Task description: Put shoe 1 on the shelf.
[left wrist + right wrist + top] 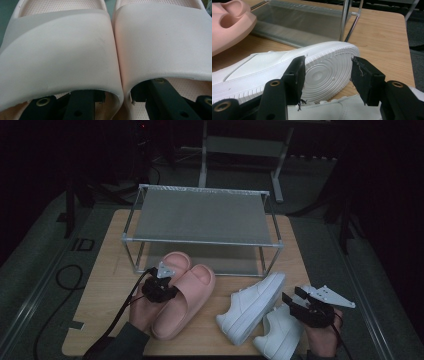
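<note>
Two pink slippers (187, 292) lie side by side on the wooden table (100, 310), toes toward the rack. In the left gripper view one black jaw reaches under each slipper's strap (60, 50), and my left gripper (117, 96) pinches the two touching inner walls together. From above, the left gripper (167, 287) sits at the slippers' left side. A white sneaker (252, 307) lies on its side, sole (324, 75) facing my right gripper (327, 72). The right gripper (292, 295) stands open a little short of it. The second white sneaker (280, 332) rests under that gripper.
A two-shelf metal rack (202, 215) with mesh shelves stands at the back of the table; its lower shelf (299, 25) and posts show beyond the sneaker. Black cables trail off the table's left edge. Dark floor surrounds the table.
</note>
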Available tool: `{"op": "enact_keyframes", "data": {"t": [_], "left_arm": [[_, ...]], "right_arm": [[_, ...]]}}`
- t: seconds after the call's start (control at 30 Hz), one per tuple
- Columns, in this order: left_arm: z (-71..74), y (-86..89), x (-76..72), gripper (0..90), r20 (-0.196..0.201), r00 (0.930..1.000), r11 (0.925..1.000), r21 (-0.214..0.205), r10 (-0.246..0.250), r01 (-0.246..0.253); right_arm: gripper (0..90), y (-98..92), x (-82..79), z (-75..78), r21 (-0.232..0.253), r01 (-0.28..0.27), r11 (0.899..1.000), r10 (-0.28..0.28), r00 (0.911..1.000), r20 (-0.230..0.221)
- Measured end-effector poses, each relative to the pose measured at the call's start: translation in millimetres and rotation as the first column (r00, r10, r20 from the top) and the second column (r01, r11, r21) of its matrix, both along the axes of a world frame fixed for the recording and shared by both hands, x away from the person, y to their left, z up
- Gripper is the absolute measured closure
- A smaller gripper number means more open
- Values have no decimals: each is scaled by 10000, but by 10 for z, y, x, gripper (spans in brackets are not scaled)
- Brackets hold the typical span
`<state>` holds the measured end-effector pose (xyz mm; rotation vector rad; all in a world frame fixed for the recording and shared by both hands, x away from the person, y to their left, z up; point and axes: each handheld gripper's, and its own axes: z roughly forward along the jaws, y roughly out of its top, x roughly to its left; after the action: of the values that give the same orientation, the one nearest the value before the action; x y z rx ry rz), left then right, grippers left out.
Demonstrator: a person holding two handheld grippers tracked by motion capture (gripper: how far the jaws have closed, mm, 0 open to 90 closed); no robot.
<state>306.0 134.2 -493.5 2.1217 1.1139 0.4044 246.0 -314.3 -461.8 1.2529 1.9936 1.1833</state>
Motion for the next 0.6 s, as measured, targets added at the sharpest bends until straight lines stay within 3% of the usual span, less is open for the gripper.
{"op": "enact_keyframes", "data": {"t": [0.6], "left_arm": [[7,-30,242,695,353,9992,9998,84,-172,169]], "right_arm": [[446,-5,2,-11,-9,22,10000,-22,10000,-56]]}}
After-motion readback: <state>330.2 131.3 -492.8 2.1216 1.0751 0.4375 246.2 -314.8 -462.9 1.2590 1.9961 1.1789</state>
